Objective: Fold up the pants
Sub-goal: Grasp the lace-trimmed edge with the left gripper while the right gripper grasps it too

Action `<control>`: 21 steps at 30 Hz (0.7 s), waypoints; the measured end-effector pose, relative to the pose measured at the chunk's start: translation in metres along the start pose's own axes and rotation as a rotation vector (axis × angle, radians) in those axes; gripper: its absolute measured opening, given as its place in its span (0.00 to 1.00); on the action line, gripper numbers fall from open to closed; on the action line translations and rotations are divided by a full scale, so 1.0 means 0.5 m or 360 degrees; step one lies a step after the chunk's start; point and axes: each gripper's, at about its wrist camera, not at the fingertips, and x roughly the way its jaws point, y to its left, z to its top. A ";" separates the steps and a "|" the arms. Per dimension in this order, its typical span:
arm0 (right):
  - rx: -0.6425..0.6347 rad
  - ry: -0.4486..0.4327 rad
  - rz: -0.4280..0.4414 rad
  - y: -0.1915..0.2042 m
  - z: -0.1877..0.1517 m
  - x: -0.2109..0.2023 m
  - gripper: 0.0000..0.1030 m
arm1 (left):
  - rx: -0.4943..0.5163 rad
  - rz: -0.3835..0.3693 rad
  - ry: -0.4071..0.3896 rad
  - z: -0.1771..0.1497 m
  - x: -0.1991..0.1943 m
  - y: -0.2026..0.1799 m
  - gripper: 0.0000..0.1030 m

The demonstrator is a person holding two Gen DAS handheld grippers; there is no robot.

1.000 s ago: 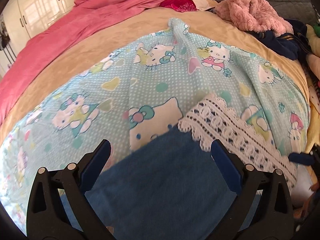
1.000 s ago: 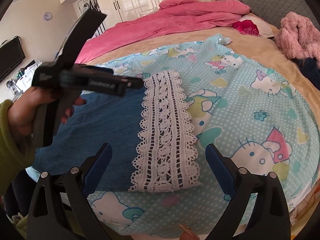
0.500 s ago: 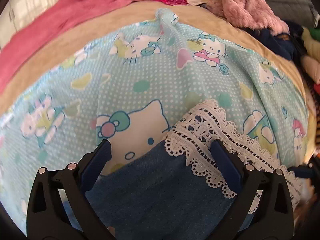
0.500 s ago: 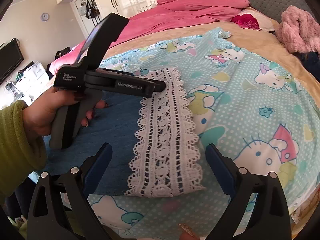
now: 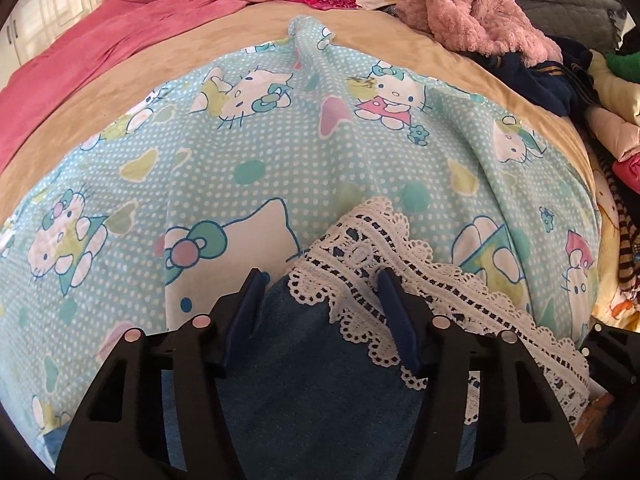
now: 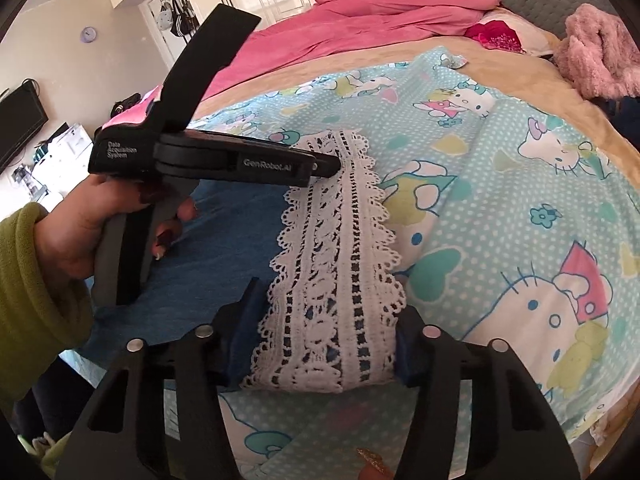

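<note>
Both tools' jaws just closing, lace hem (image 6: 332, 288) between.

Both grippers point downward. The left gripper (image 5: 320, 280) and right gripper (image 6: 326, 308) have just been closing, cloth between their jaws.

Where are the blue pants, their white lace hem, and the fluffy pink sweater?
Blue pants (image 6: 224, 240), right wrist view, on the flat denim.
White lace hem (image 6: 332, 272), right wrist view, middle of the band.
Fluffy pink sweater (image 5: 480, 20), left wrist view, its bunched middle.
</note>
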 end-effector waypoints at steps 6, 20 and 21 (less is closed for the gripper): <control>0.0035 0.0005 0.0029 -0.007 -0.002 -0.004 0.55 | -0.0019 -0.0031 -0.0009 -0.005 -0.005 0.003 0.45; -0.0045 -0.0026 0.0087 0.020 0.018 -0.022 0.27 | -0.0081 -0.0047 -0.0084 -0.015 -0.049 0.017 0.09; -0.0063 -0.0038 0.0094 0.028 0.022 -0.029 0.26 | -0.0085 -0.0052 -0.0104 -0.016 -0.059 0.019 0.09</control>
